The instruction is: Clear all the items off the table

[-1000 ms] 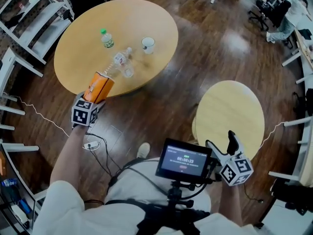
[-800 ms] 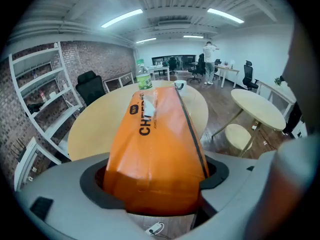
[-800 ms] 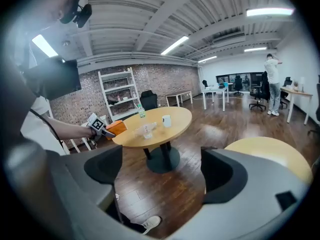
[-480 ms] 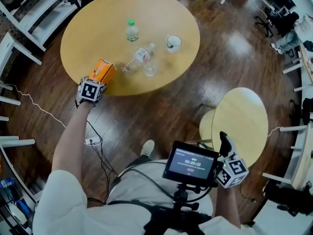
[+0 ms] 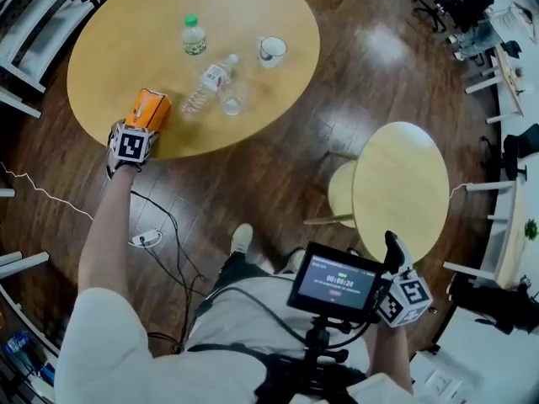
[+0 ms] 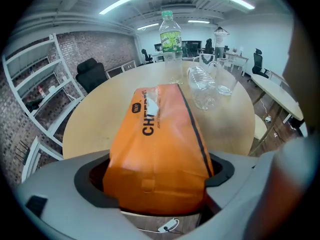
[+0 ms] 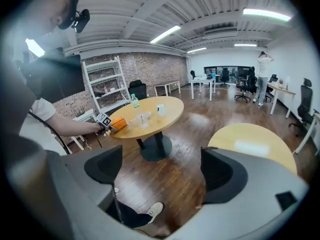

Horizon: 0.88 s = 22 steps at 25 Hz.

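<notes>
An orange snack bag (image 5: 152,103) lies near the front left edge of the big round wooden table (image 5: 126,32). My left gripper (image 5: 143,121) reaches over that edge with the bag (image 6: 160,149) between its jaws. Those jaws have just been opening and stand loose around the bag. Further in on the table are an upright green-capped bottle (image 5: 194,36), a clear bottle on its side (image 5: 209,84), a glass (image 5: 232,101) and a white mug (image 5: 271,50). My right gripper (image 5: 390,247) is open and empty, low beside the small round table (image 5: 400,188).
A stool (image 5: 341,194) sits half under the small table. A screen on a rig (image 5: 337,280) is close in front of my body. White shelving (image 5: 34,7) stands left of the big table. A cable and plug (image 5: 147,238) lie on the wooden floor.
My left gripper has carried the orange bag down from a raised, tilted hold to the table top, and its jaws have widened. The right gripper has shifted a little.
</notes>
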Each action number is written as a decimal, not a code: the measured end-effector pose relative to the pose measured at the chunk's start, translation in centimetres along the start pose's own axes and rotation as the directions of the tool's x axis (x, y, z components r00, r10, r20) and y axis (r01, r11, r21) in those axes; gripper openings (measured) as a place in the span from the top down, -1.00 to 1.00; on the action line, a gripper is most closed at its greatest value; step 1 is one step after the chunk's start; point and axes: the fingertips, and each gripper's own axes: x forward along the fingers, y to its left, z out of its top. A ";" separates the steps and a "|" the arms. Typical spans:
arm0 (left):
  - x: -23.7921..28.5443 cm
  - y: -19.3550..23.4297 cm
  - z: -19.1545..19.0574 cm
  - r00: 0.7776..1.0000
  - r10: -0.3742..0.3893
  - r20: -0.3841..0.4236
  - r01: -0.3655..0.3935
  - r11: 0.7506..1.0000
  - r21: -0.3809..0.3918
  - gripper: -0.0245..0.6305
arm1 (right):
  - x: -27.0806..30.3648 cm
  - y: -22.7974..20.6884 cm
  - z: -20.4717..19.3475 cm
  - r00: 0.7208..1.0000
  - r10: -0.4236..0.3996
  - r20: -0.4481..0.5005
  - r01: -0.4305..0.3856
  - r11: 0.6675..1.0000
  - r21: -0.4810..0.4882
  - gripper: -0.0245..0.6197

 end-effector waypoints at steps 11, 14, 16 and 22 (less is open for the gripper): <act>-6.9 -0.9 2.9 0.986 0.098 0.133 -0.108 0.992 0.072 -0.67 | -3.9 -2.3 -3.5 0.999 -0.047 0.022 0.047 0.999 0.016 -0.63; -11.7 -6.0 5.9 0.965 0.068 0.253 -0.091 0.993 0.078 -0.67 | -5.7 -3.9 -5.6 0.997 -0.058 0.058 0.055 0.997 0.045 -0.63; -14.7 -11.6 7.3 0.949 0.011 0.315 -0.045 0.994 0.101 -0.67 | -7.6 -5.3 -7.0 0.994 -0.065 0.088 0.059 0.996 0.072 -0.63; -21.9 -32.3 10.5 0.885 -0.254 0.390 0.164 0.954 0.249 -0.67 | -14.2 -10.6 -11.4 0.982 -0.117 0.150 0.104 0.990 0.092 -0.63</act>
